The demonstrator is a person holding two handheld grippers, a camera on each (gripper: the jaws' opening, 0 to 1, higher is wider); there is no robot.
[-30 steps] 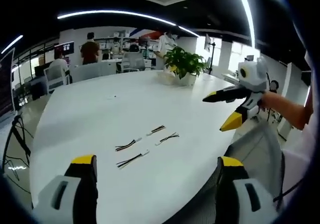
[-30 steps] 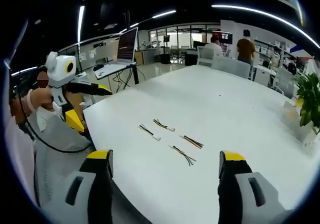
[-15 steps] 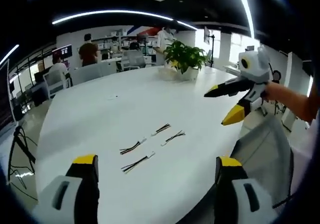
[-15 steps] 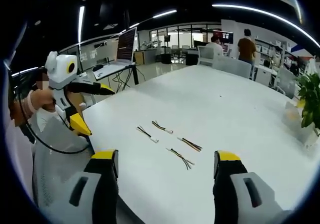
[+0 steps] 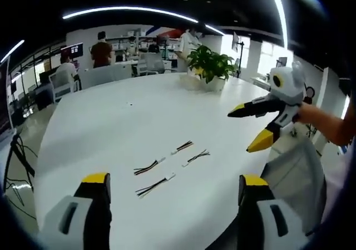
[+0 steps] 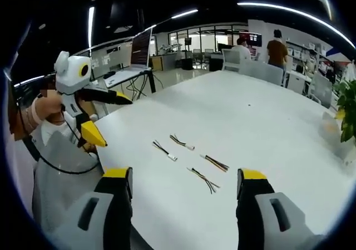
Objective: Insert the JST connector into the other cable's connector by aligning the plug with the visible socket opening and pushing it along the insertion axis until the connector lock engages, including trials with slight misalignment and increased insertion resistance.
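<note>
In the left gripper view, the left gripper (image 5: 172, 191) rises from the bottom of the frame with its two yellow-tipped jaws spread wide and nothing between them. Just beyond the jaws, in the lower middle of the frame, four short cables lie on the white table (image 5: 100, 127): the nearest cable (image 5: 156, 184) with a white plug at its right end, a second cable (image 5: 149, 166) just up and left of it, a third cable (image 5: 194, 157) to the right, and a fourth cable (image 5: 181, 147) a little farther back. All four lie flat, apart from one another and untouched. At the right middle of the frame the right gripper (image 5: 255, 127) hangs above the table edge, its yellow-tipped jaws parted and empty, held by a hand (image 5: 311, 113). At the far edge of the table, upper middle, stands a potted plant (image 5: 211, 67). Behind it, people sit and stand among desks.

In the right gripper view, the right gripper (image 6: 183, 191) shows its jaws wide apart and empty at the bottom. The cables lie in the middle of the frame. At the left the left gripper (image 6: 108, 119) is held over the table's near corner, jaws apart. A laptop (image 6: 133, 58) stands on a desk in the upper left.
</note>
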